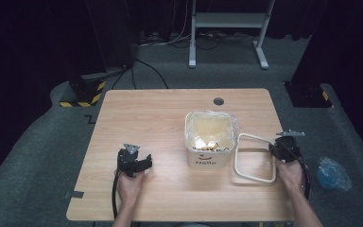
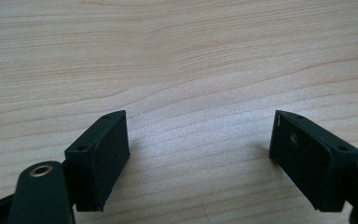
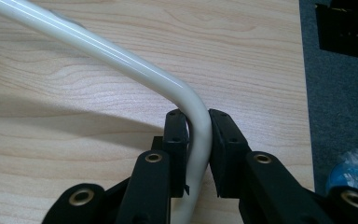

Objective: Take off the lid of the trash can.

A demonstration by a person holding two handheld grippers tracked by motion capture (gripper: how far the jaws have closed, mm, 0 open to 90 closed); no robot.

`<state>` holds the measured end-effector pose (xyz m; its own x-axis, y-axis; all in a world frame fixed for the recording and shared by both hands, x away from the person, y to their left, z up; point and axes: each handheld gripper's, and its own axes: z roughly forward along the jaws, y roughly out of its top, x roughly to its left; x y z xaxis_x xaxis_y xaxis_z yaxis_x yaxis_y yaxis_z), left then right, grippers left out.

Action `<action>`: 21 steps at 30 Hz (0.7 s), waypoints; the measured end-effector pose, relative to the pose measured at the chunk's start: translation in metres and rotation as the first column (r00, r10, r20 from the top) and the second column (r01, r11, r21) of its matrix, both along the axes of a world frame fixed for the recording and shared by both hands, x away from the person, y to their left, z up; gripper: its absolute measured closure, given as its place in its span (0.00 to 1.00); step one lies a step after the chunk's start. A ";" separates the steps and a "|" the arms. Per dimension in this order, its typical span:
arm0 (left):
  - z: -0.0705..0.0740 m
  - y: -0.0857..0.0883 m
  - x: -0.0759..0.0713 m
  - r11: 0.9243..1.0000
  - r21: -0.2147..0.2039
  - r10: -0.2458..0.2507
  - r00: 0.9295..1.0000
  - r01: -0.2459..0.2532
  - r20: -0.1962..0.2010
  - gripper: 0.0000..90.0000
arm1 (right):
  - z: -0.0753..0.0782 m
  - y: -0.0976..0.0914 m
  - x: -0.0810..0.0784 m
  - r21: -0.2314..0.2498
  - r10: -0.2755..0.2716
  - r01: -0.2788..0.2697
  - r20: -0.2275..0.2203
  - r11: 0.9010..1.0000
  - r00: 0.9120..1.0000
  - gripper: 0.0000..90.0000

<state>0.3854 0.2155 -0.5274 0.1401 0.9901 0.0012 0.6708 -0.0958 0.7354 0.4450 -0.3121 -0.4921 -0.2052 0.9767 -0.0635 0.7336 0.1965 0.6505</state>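
A white square bin (image 1: 211, 137) marked "Hello", lined with a clear plastic bag, stands right of the table's middle. Beside it on the right lies a cream-white square frame ring (image 1: 255, 158), one side lifted. My right gripper (image 1: 283, 150) is shut on the ring's rounded corner; in the right gripper view the white ring tube (image 3: 135, 70) runs between the two black pads (image 3: 175, 140) of that gripper (image 3: 198, 149). My left gripper (image 1: 134, 161) rests on the table to the left. In the left gripper view its jaws (image 2: 200, 154) stand wide open over bare wood.
The light wooden table (image 1: 151, 113) has a round cable hole (image 1: 218, 101) near its far edge. A blue crumpled plastic bag (image 1: 333, 174) lies on the grey carpet right of the table. A white desk frame (image 1: 227, 28) stands on the floor beyond.
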 end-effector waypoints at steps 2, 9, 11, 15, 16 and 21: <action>0.000 0.000 0.000 1.000 0.000 0.000 1.000 0.000 0.000 0.22 | 0.000 -0.001 0.000 -0.005 0.000 0.000 -0.004 1.000 1.000 0.86; 0.000 0.000 0.000 1.000 0.000 0.000 1.000 0.000 0.000 0.22 | 0.001 -0.002 0.000 -0.009 -0.003 0.003 -0.013 1.000 1.000 0.87; 0.000 0.000 0.000 1.000 0.000 0.000 1.000 0.000 0.000 0.22 | 0.002 -0.004 -0.002 -0.003 -0.010 0.010 -0.010 1.000 1.000 0.87; 0.000 0.000 0.000 1.000 0.000 0.000 1.000 0.000 0.000 0.22 | 0.003 -0.006 -0.002 -0.009 -0.011 0.011 -0.013 1.000 1.000 0.87; 0.000 0.000 0.000 1.000 0.000 0.000 1.000 0.000 0.000 0.22 | 0.003 -0.006 -0.002 -0.009 -0.014 0.014 -0.015 1.000 1.000 0.87; 0.000 0.000 0.000 1.000 0.000 0.000 1.000 0.000 0.000 0.22 | 0.001 -0.005 -0.001 -0.022 -0.015 0.015 -0.021 1.000 1.000 0.87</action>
<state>0.3854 0.2155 -0.5274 0.1400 0.9901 0.0010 0.6706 -0.0956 0.7356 0.4438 -0.3176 -0.4912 -0.1923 0.9780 -0.0810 0.7504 0.1998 0.6300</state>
